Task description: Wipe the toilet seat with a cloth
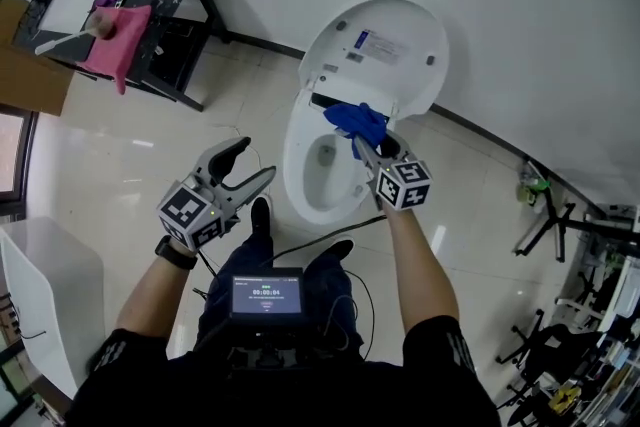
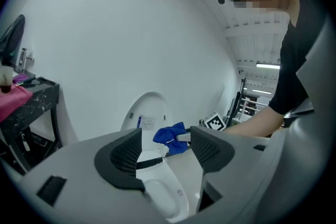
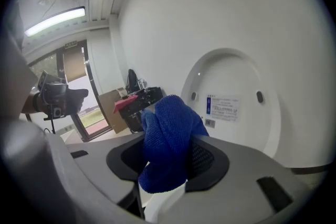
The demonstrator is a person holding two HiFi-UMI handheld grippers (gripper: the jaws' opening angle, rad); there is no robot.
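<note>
A white toilet stands against the wall with its lid (image 1: 385, 50) raised and its seat (image 1: 298, 150) down around the bowl. My right gripper (image 1: 362, 141) is shut on a bunched blue cloth (image 1: 357, 122), held over the back right of the seat, just below the lid hinge. In the right gripper view the blue cloth (image 3: 168, 139) fills the gap between the jaws, with the lid (image 3: 231, 102) behind. My left gripper (image 1: 242, 168) is open and empty, held left of the bowl over the floor. In the left gripper view the toilet seat (image 2: 181, 168) and blue cloth (image 2: 169, 136) show between the spread jaws.
A black table (image 1: 160, 10) with a pink cloth (image 1: 120, 40) and papers stands at the far left. A white cabinet (image 1: 45, 300) is near left. Metal stands and clutter (image 1: 570, 245) crowd the right. A black cable (image 1: 310, 237) runs across the floor by the person's feet.
</note>
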